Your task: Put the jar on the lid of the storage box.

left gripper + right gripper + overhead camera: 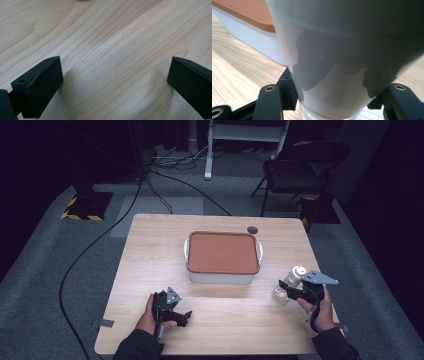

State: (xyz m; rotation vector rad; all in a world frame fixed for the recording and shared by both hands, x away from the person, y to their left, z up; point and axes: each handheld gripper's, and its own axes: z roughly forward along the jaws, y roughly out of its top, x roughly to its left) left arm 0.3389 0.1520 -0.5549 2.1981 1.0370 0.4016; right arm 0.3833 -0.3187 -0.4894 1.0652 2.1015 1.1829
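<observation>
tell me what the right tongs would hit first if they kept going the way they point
Probably the white box with the brown lid. The right tongs, shut on a bottle, point left toward its near right corner; depth is unclear, so they might pass just in front.

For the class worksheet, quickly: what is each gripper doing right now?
Left gripper: open, jaws wide apart over the bare table, holding nothing.
Right gripper: closed on the clear bottle, near the lidded box.

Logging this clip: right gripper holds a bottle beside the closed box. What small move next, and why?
Probably bring the left gripper, open over bare table, to the orange lid: the box is shut while the right gripper holds the bottle.
</observation>
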